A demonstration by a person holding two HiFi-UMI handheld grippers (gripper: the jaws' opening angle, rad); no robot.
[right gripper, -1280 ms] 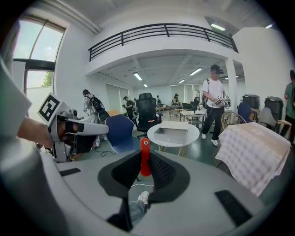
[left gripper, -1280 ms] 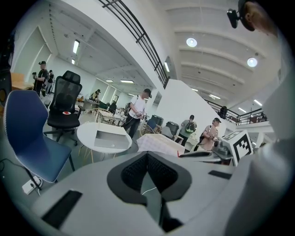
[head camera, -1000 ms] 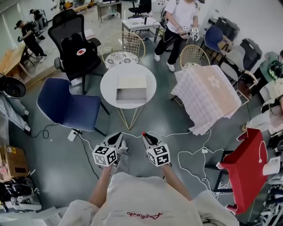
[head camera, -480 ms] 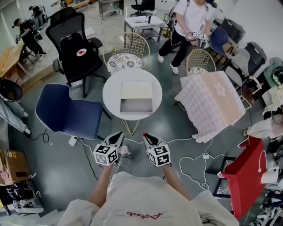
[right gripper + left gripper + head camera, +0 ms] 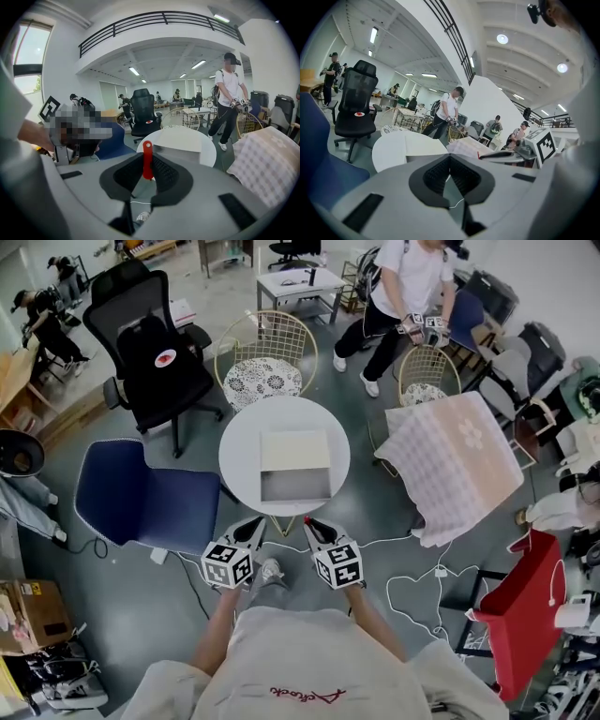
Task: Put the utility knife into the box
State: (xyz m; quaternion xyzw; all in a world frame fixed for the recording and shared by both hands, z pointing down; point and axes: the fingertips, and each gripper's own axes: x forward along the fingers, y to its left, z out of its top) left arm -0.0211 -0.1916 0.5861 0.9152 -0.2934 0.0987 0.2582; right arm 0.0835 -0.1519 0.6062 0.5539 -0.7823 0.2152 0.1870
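Utility knife (image 5: 147,158), slim and red, stood pinched end-up between the jaws of the right gripper (image 5: 314,529), short of the open box (image 5: 295,486) on the round table (image 5: 239,442). It looked light, stiff and smooth-sided, so liable to pivot; a hold across the handle's flats, clear of any blade, seemed safest. The left gripper (image 5: 249,529) was closed on nothing.

Utility knife (image 5: 147,152): red, upright, clamped between the jaws of the right gripper (image 5: 147,172). Box (image 5: 295,486): grey, open, empty, on the round table (image 5: 239,442); lid lies flat at its 12 o'clock side
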